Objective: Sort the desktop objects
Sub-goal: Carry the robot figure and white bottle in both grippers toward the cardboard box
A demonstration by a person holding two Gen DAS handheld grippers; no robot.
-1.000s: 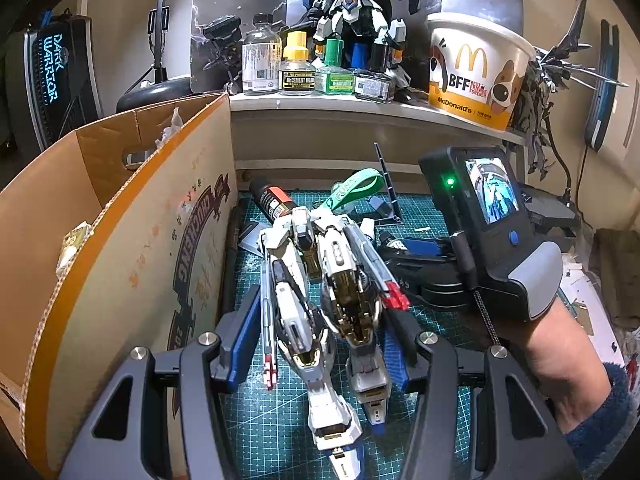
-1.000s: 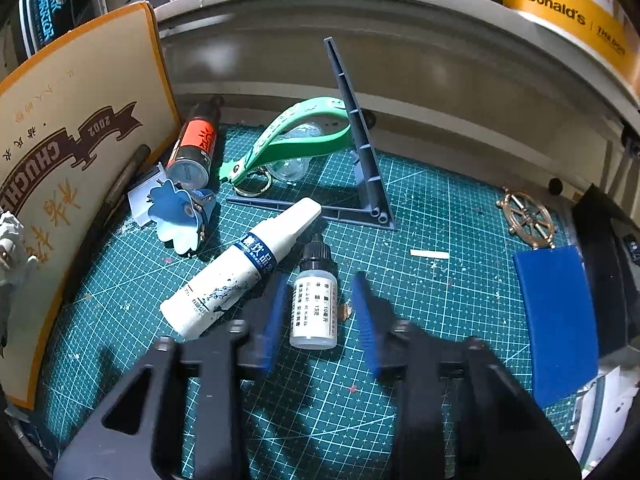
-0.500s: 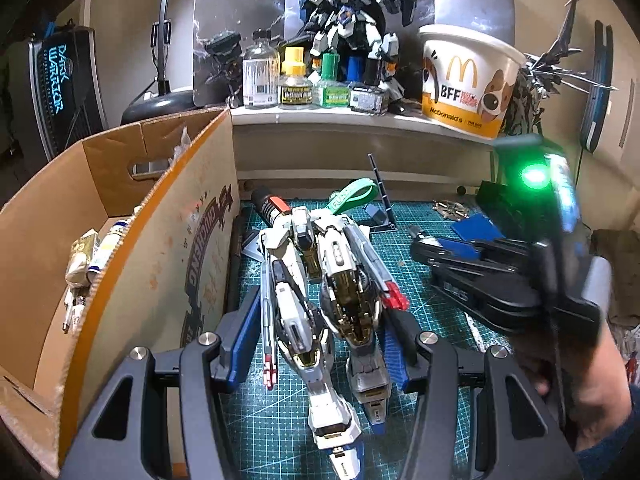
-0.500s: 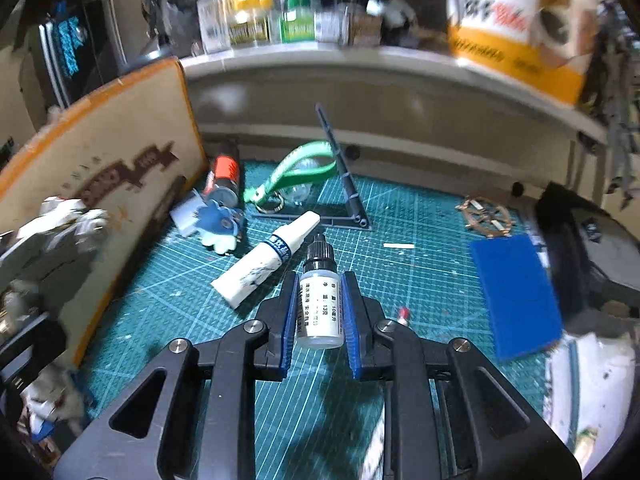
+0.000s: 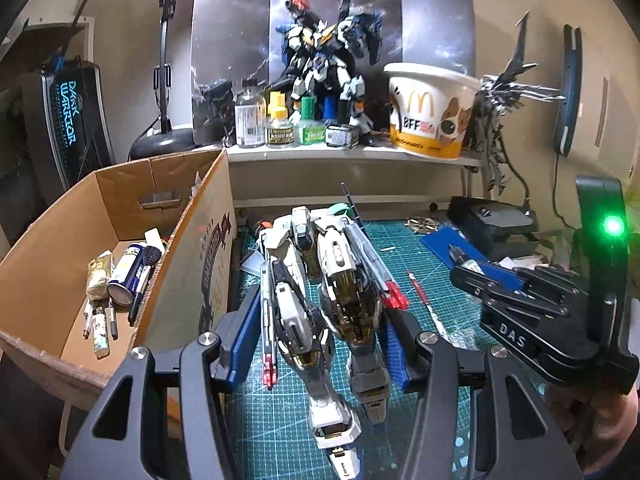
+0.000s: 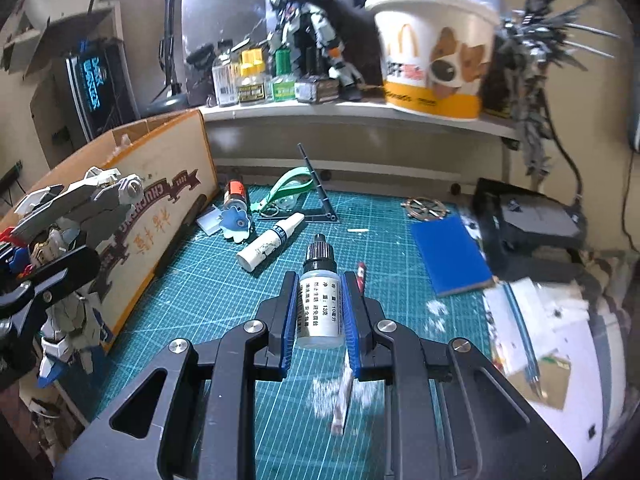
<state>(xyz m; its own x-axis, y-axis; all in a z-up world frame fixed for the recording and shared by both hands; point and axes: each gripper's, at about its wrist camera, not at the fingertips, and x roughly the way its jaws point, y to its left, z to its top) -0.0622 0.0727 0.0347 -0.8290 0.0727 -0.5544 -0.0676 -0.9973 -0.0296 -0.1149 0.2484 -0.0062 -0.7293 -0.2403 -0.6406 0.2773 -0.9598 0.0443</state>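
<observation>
— Beside the left hand-held gripper, what crowds it?

— A cardboard box stands open just to its left, holding tubes, pens and a can. That hand-held gripper is clamped on a white robot model, its blue pads pressed to the legs, held above the green cutting mat on the bench. A shelf behind carries bottles, a posed figure and a McDonald's tub.

— And the right one?

— The right hand-held gripper is closed on a small dropper bottle, black cap pointing away, lifted clear of the mat. Beyond it lie a white spray bottle, a blue flower-shaped piece, an orange-labelled can, a green strap against a dark stand, and a blue pad to the right.

— What does each camera give that the other cannot?

— Only the left wrist looks down into the box; the right wrist sees merely its printed outer wall. Only the right wrist shows the spray bottle and the flower piece, which the model hides from the left. Each catches the other hand-held gripper at its edge.
</observation>
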